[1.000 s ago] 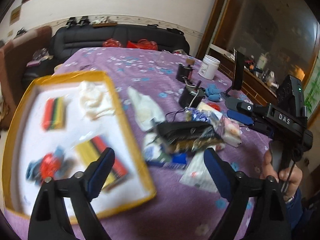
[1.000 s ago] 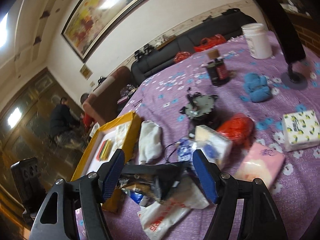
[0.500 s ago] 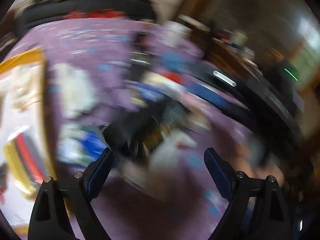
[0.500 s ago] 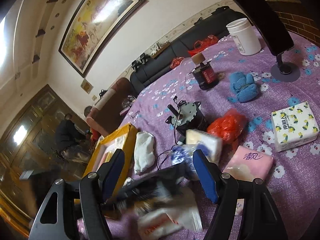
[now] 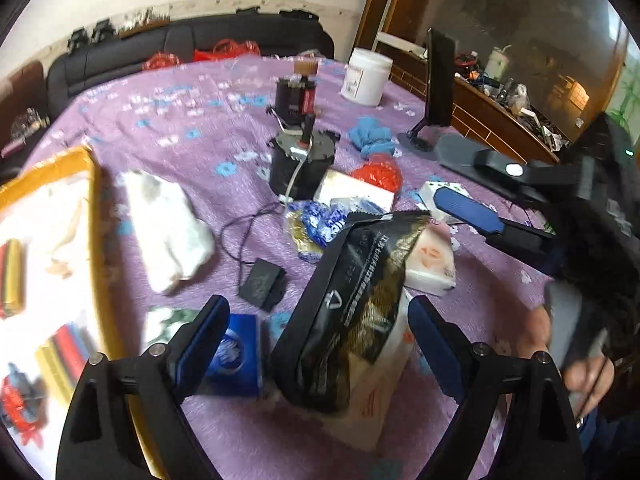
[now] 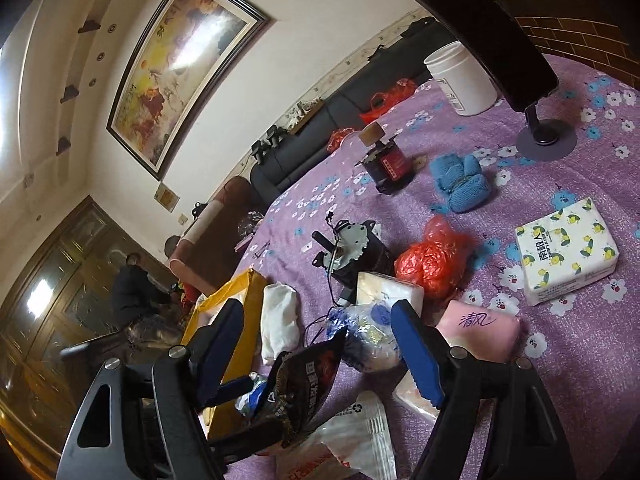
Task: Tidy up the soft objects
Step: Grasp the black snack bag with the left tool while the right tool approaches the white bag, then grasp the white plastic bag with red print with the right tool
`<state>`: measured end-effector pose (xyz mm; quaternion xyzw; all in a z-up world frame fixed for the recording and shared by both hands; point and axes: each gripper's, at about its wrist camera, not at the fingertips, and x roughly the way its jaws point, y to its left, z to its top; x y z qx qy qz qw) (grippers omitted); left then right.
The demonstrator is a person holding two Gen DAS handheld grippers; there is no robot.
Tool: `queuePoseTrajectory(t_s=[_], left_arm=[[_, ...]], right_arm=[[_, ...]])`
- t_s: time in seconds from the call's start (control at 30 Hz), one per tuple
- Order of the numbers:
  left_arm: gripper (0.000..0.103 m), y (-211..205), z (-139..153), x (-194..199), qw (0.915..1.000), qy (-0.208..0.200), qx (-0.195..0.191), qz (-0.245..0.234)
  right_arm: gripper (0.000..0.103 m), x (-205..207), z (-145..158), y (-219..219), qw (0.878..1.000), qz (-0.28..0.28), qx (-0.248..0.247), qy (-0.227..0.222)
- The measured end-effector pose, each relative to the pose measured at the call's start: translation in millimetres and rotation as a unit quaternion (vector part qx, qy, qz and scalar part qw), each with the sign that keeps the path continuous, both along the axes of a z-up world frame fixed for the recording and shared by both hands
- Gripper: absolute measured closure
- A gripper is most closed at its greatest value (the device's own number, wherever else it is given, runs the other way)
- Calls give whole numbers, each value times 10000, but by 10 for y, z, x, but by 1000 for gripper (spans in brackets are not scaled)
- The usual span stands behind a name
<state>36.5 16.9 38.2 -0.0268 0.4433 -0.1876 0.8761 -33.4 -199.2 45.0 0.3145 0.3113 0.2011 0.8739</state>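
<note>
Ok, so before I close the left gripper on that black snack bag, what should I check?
1. Left gripper open: ok.
2. Black snack bag between its fingers: ok, with a gap on both sides and no pad pressing.
3. Right gripper out of the way: ok, it is open, empty and off to the side.
4. Bag free to lift: cannot tell, since it rests on a white plastic bag that may drag along.
5. Small black adapter clear of the grasp: ok, it lies apart from the bag.
6. Room in the yellow-rimmed box: ok, bare white floor shows.
</note>
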Motion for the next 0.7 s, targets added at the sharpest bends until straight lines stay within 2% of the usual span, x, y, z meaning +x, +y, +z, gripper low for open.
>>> queuePoseTrajectory(t_s=[0.07,0.1,0.17,0.2,0.37,0.53,0.63,0.7], left_arm=[[32,-94,-80,46,9999,72,83,-82],[43,-130,-103,59,9999,91,90,-78],[50,-173,-139,82,10000,35,87,-27],[57,-189,-150,80,9999,0,133,-33],[59,-56,-60,-95,9996,-254,-57,137],[59,182,120,-454,9967,-730,-147,332],[59,320,169,-687,9943,-970,-139,432],[58,392,174,-780,9937,-985,-234,476]], right_arm=[[23,10,-20,9,10000,31,8,60],[23,16,-31,10,10000,46,21,84],[23,28,-44,7,9999,37,23,115],[23,27,-50,6,9999,32,24,119],[23,42,-66,38,9998,102,-27,146],[23,57,-86,151,9991,348,-141,209],[23,91,-132,370,9952,786,-461,347],[22,115,-181,534,9903,1107,-701,464]])
